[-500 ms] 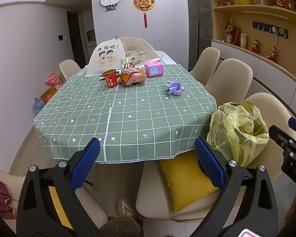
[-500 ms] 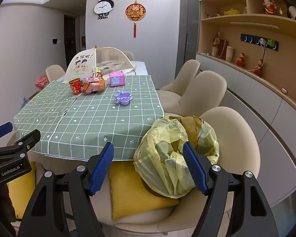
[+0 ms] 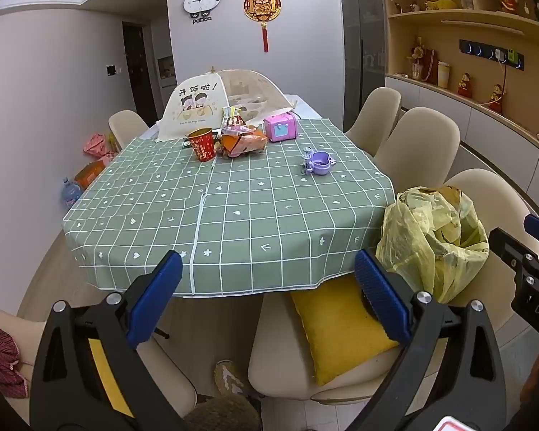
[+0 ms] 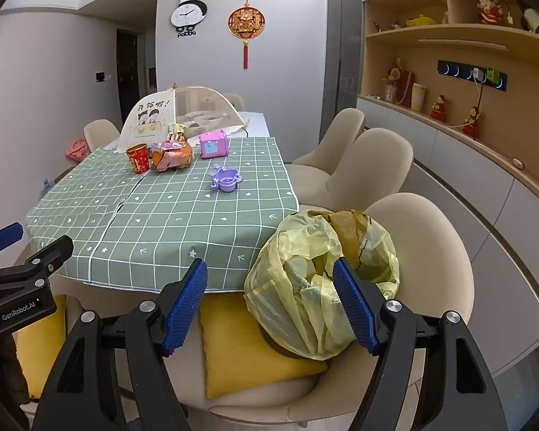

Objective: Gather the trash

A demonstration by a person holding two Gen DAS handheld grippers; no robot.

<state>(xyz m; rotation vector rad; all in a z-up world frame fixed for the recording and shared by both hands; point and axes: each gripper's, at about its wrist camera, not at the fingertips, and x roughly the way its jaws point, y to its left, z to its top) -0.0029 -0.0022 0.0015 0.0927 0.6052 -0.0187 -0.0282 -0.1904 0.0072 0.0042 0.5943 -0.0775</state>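
Observation:
A yellow trash bag (image 3: 434, 237) with its mouth open sits on a beige chair at the table's near right corner; it also shows in the right wrist view (image 4: 316, 280). A red paper cup (image 3: 202, 143) and an orange snack wrapper pile (image 3: 242, 140) lie at the far end of the green checked tablecloth (image 3: 233, 212); both also show in the right wrist view, the cup (image 4: 138, 157) and the wrappers (image 4: 170, 155). My left gripper (image 3: 267, 298) is open and empty before the table's near edge. My right gripper (image 4: 269, 303) is open and empty, just in front of the bag.
A pink toy box (image 3: 281, 128), a purple toy cup (image 3: 318, 162) and a mesh food cover (image 3: 226, 106) stand on the table. A yellow cushion (image 3: 337, 327) lies on the near chair. Beige chairs line the right side. Bags and a water bottle (image 3: 70, 192) lie on the floor at left.
Both grippers have moved slightly forward toward the table and bag. Nothing was taken hold of.

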